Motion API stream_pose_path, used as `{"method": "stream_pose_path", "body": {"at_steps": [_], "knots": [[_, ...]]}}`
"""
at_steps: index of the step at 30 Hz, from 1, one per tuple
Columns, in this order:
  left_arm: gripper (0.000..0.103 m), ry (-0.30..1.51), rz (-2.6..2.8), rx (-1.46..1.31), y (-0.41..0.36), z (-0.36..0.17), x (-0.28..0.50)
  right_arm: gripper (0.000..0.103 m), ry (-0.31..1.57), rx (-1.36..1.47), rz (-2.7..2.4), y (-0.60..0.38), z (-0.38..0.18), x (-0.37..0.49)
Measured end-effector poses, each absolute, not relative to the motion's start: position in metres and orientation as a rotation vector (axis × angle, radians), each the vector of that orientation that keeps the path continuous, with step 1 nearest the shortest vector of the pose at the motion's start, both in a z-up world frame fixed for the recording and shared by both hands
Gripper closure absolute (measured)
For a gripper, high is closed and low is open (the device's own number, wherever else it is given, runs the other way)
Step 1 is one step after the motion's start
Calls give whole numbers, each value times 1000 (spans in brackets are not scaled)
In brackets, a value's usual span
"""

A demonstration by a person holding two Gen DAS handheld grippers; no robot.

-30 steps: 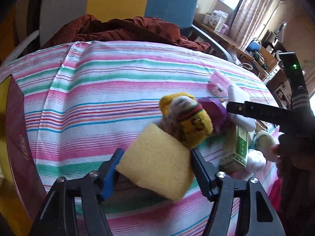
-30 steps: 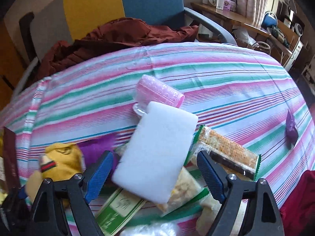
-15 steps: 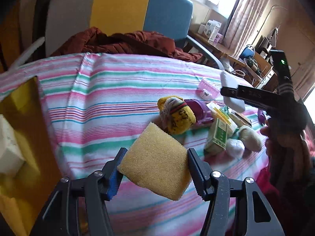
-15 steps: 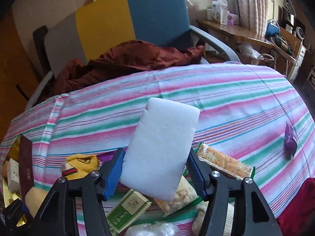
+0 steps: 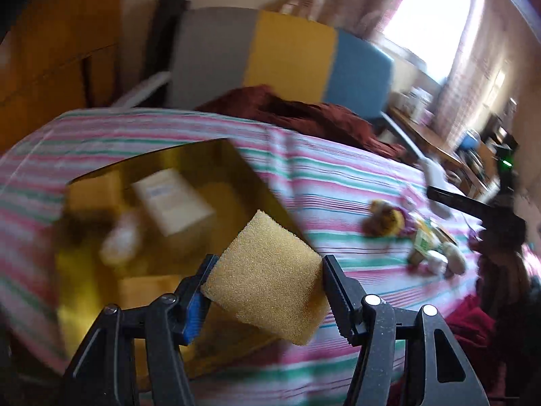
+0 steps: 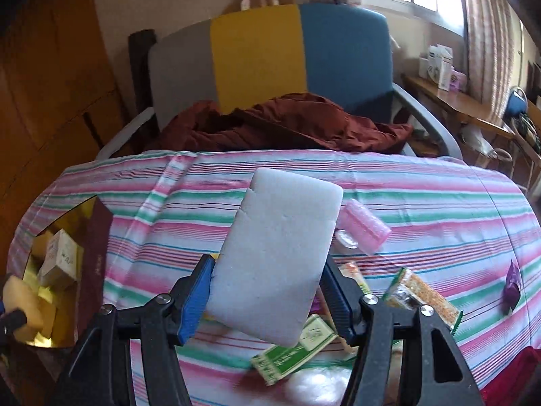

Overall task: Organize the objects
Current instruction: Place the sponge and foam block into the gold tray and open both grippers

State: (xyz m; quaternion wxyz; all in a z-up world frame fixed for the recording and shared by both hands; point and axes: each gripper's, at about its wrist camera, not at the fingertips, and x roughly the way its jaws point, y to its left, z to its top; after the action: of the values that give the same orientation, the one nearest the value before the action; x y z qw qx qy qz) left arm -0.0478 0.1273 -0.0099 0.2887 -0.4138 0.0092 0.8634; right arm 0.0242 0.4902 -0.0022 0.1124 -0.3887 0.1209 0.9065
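My left gripper (image 5: 265,279) is shut on a yellow sponge (image 5: 267,277) and holds it above the near right corner of a gold-lined box (image 5: 84,270). The box holds a white carton (image 5: 172,204) and other blurred items. My right gripper (image 6: 267,279) is shut on a white sponge (image 6: 277,257) and holds it above the striped tablecloth (image 6: 422,209). The box also shows at the left of the right wrist view (image 6: 98,257), with the yellow sponge (image 6: 20,301) at its near edge.
Loose items lie on the cloth: a pink case (image 6: 365,226), a green packet (image 6: 297,348), a snack bar (image 6: 422,294), a purple wrapper (image 6: 510,287), a yellow plush toy (image 5: 385,218). A chair (image 6: 270,61) with red cloth (image 6: 287,125) stands behind the table.
My left gripper has swung left with the yellow sponge, from over the plush toy to over the box. My right gripper has lifted the white sponge off the pile.
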Motion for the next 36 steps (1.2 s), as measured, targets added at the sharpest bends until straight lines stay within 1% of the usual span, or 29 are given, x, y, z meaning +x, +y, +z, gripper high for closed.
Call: {"method": "stream_pose_path", "body": {"at_steps": [4,10,18,19,20,21,22,23,24,27,32,36], "knots": [[41,-22,2409,-1138,78,-17,-55,40,301,-1168,2770,440,14,22],[41,-85,2495,-1154,28,-24,-60,40,239,-1234,2943,356,25,16],[38,-65,2524,-1124,7,-26,-67,38,189,-1380,3054,263,11,-1],[35,-60,2524,-1122,7,-25,-68,38,187,-1399,3054,255,8,-4],[34,-52,2520,-1122,7,-26,-70,35,186,-1413,3052,248,6,-7],[29,-52,2527,-1125,6,-27,-72,34,186,-1419,3048,242,3,-9],[22,-59,2541,-1132,4,-27,-74,31,188,-1436,3046,236,-1,-11],[19,-74,2557,-1135,2,-28,-74,24,191,-1452,3038,233,-4,-12],[16,-88,2569,-1134,-1,-28,-73,19,197,-1466,3029,231,-7,-13],[9,-108,2595,-1142,-9,-31,-68,18,212,-1530,3034,220,-14,-13],[8,-165,2622,-1173,-18,-37,-57,18,151,-1564,3029,213,-23,-4],[8,-175,2648,-1155,-16,-34,-45,17,26,-1470,3027,207,-18,8]]}}
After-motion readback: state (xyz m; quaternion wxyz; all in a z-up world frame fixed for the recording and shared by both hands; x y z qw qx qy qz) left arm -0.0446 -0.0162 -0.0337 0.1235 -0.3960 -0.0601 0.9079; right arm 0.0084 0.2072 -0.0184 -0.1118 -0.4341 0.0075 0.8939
